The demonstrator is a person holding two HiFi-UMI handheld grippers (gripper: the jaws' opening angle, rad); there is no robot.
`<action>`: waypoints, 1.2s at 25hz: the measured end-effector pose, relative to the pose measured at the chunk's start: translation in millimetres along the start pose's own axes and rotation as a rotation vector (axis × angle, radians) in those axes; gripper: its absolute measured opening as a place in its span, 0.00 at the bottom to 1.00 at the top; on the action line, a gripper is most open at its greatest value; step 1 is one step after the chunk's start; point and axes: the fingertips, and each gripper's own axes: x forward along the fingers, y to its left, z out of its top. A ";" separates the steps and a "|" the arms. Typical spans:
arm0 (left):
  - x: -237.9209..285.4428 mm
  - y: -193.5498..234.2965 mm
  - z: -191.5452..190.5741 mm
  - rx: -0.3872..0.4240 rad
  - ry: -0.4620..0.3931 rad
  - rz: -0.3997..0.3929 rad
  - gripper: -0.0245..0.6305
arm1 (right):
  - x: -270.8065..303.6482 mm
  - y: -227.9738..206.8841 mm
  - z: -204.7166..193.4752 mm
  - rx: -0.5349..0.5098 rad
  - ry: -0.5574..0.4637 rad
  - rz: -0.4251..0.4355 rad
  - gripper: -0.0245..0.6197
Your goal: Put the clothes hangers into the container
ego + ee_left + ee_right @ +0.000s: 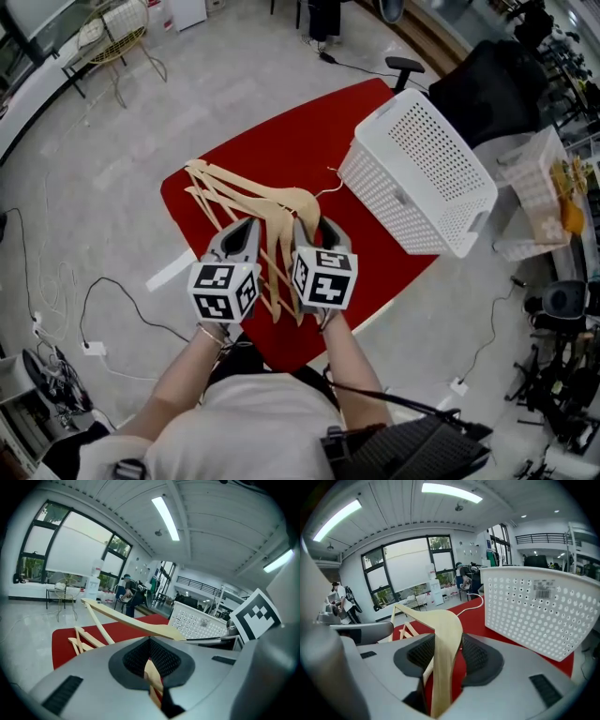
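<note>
Several pale wooden hangers (246,199) lie tangled on the red table (309,131), left of the white perforated container (422,173). Both grippers hover over the near end of the pile. My left gripper (246,225) is shut on a thin wooden hanger bar (152,677) that shows between its dark pads. My right gripper (319,228) grips the curved shoulder of another hanger (445,630), with the pads against both of its sides. That hanger's wire hook (471,604) points toward the container (539,606), which stands close on the right.
A black office chair (487,66) and a clear plastic bin (544,192) stand beyond the container. Cables (112,300) trail on the floor at the left. A wire chair (117,37) is far back left. A person (127,592) sits in the distance.
</note>
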 end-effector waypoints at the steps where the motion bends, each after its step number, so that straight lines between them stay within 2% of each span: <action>1: -2.0 -5.3 5.3 0.008 -0.010 -0.005 0.04 | -6.1 -1.7 7.0 -0.003 -0.019 -0.004 0.33; 18: -29.0 -99.9 105.9 0.132 -0.181 -0.092 0.04 | -113.9 -45.5 136.1 -0.020 -0.355 -0.083 0.33; 30: -16.6 -177.0 155.2 0.197 -0.251 -0.201 0.04 | -186.7 -116.3 219.7 0.078 -0.517 -0.139 0.33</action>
